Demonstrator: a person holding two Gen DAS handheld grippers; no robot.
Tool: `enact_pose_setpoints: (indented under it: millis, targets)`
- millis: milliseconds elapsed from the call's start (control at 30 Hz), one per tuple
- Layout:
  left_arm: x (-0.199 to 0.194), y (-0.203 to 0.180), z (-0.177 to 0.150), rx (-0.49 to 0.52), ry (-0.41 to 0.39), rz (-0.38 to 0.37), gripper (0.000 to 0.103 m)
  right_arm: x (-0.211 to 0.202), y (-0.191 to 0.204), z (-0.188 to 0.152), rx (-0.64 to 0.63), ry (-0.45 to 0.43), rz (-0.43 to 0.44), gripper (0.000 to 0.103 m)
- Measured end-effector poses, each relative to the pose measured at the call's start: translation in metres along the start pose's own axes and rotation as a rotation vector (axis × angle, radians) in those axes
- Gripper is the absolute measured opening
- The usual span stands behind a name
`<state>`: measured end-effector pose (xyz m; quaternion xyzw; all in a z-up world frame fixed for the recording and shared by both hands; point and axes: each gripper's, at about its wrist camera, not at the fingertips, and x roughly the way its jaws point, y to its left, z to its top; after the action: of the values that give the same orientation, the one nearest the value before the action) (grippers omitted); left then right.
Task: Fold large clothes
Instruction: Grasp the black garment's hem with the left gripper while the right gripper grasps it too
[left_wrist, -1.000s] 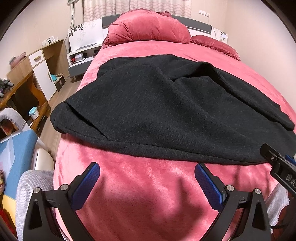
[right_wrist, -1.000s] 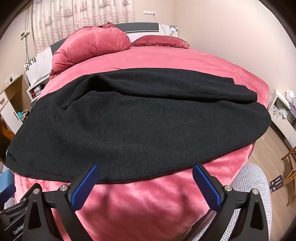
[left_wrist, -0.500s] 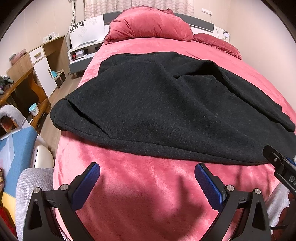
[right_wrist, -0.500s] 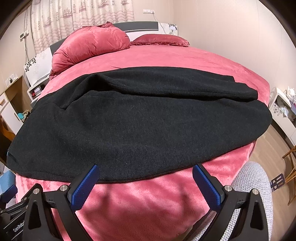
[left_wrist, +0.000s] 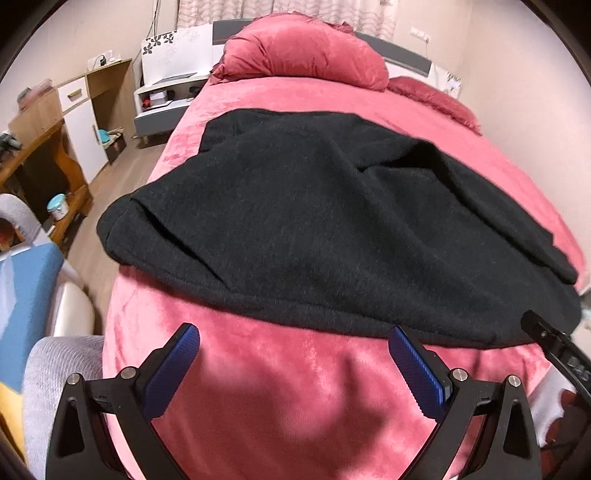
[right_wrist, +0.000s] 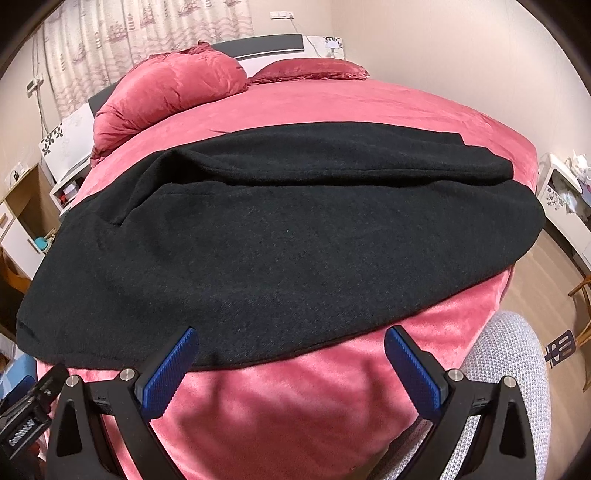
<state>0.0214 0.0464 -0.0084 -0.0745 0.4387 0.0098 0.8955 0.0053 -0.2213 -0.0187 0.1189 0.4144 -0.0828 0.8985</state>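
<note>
A large black knit garment (left_wrist: 332, 229) lies spread across the red bed (left_wrist: 295, 406), its near hem close to the bed's foot edge. It also fills the middle of the right wrist view (right_wrist: 280, 251), with one long fold lying across its far part. My left gripper (left_wrist: 293, 343) is open and empty, just short of the hem's left half. My right gripper (right_wrist: 291, 345) is open and empty, with its left fingertip at the hem's edge. The right gripper's tip shows at the right edge of the left wrist view (left_wrist: 554, 343).
Red pillows (left_wrist: 306, 51) lie at the headboard. A wooden desk (left_wrist: 40, 158) and a white nightstand (left_wrist: 166, 96) stand left of the bed. A grey chair (right_wrist: 506, 387) stands at the foot, and a white cabinet (right_wrist: 565, 195) is on the right.
Both grippers have moved forward toward the garment's near hem, and the left view has tilted a little. Both stay open and empty.
</note>
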Motion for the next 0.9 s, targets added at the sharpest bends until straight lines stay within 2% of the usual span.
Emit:
enact_pose_setpoints:
  millis: [67, 133, 233, 300, 400, 533, 600, 733, 833, 900]
  targets:
    - [-0.002, 0.008, 0.004, -0.025, -0.009, -0.031, 0.103, 0.002, -0.005, 0.005, 0.012, -0.003, -0.008, 0.103]
    - [-0.002, 0.028, 0.011, -0.088, -0.024, -0.081, 0.103, 0.003, -0.012, 0.012, 0.023, -0.006, -0.015, 0.103]
    - [-0.003, 0.062, 0.021, -0.198, -0.055, -0.115, 0.103, 0.003, -0.028, 0.027, 0.041, -0.029, -0.022, 0.103]
    - [-0.001, 0.087, 0.029, -0.271, -0.063, -0.084, 0.103, 0.004, -0.041, 0.037, 0.045, -0.042, -0.031, 0.103]
    - [0.010, 0.125, 0.041, -0.372, -0.027, 0.006, 0.103, 0.009, -0.059, 0.048, 0.059, -0.029, -0.038, 0.103]
    - [0.025, 0.166, 0.051, -0.516, -0.045, 0.036, 0.102, 0.017, -0.069, 0.050, 0.063, -0.011, -0.024, 0.103]
    - [0.034, 0.176, 0.057, -0.543, -0.043, 0.065, 0.101, 0.020, -0.068, 0.047, 0.056, 0.000, -0.011, 0.103]
    - [0.061, 0.183, 0.066, -0.553, -0.003, 0.025, 0.102, 0.031, -0.071, 0.046, 0.057, 0.059, -0.012, 0.101]
    - [0.079, 0.186, 0.071, -0.571, 0.040, -0.044, 0.092, 0.034, -0.087, 0.046, 0.132, 0.086, -0.020, 0.101]
    - [0.083, 0.185, 0.071, -0.594, 0.072, -0.062, 0.077, 0.034, -0.106, 0.049, 0.202, 0.101, -0.053, 0.100]
